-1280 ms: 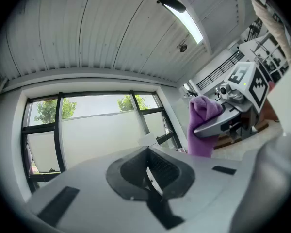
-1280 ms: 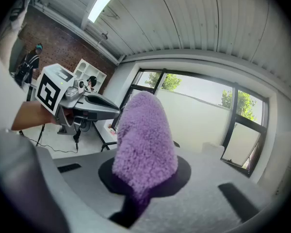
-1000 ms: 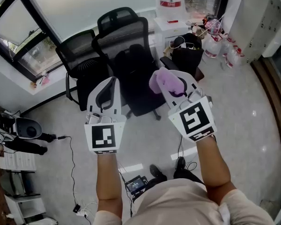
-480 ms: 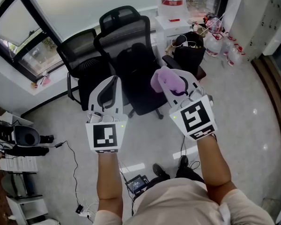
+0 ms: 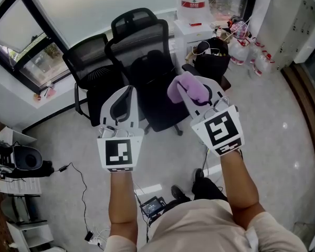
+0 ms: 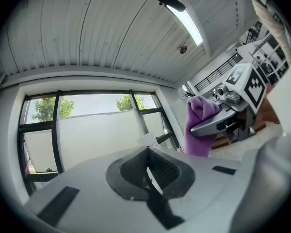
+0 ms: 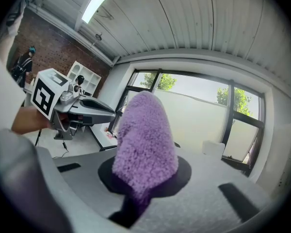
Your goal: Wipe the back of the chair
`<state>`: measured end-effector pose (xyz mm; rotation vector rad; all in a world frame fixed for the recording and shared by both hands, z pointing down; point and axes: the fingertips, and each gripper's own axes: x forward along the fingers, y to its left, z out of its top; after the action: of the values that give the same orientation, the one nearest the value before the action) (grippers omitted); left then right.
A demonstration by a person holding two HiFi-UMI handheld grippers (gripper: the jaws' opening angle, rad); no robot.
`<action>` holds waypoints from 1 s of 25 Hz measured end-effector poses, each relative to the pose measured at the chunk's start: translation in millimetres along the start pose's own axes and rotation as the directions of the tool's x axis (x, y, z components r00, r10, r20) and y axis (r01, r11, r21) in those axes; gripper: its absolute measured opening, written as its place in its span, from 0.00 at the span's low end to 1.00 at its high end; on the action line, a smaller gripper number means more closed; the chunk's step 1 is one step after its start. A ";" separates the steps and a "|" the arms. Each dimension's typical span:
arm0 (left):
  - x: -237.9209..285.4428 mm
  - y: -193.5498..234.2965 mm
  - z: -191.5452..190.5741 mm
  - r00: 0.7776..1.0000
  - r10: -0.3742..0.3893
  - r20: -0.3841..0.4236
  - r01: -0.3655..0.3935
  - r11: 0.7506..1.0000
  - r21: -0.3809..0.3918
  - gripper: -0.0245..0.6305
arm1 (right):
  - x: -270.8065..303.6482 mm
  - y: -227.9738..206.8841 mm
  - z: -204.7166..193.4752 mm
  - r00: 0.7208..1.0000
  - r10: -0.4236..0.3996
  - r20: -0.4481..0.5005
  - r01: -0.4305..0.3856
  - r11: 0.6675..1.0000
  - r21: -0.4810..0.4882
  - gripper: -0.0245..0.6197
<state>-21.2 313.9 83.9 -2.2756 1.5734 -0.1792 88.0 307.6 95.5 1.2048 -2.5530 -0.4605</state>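
Over the floor, facing two black chairs, right gripper (image 5: 200,92) is clamped on a purple cloth (image 5: 182,87), held above the near chair (image 5: 142,42), apart from its back. Left gripper (image 5: 122,96) hangs just beside, jaws together, nothing between. Second chair (image 5: 89,56) stands near the window (image 5: 26,46).

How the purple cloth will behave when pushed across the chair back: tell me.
The purple cloth looks fluffy and stands bunched in the right gripper, so it is probably soft, floppy and light. Its pile would likely drag rather than slip on the chair back. It may also fold over under pressure, since only its lower end is clamped.
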 end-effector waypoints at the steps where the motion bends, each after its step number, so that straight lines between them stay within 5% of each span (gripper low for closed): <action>1: 4.5 -0.6 -1.5 1.000 -0.001 -0.009 0.000 1.000 -0.002 0.05 | 3.2 -4.4 -1.6 1.000 0.003 0.002 -0.003 1.000 0.003 0.07; 13: 97.8 10.8 -24.7 0.997 0.070 -0.045 -0.068 0.997 0.048 0.05 | 82.9 -80.6 -33.6 0.997 0.063 0.042 -0.063 0.998 0.002 0.07; 17: 143.7 4.8 -32.2 0.991 0.075 -0.111 -0.073 0.997 0.023 0.05 | 112.1 -115.4 -53.8 0.995 0.093 0.045 -0.093 0.996 0.011 0.07; 25: 217.5 13.2 -45.9 0.988 0.124 -0.089 -0.118 0.991 0.062 0.05 | 160.1 -169.0 -77.1 0.989 0.140 0.053 -0.141 0.990 0.009 0.07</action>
<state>33.5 98.5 99.3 -2.1491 1.7248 -0.2969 136.3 68.1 116.6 1.0208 -2.6666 -0.4500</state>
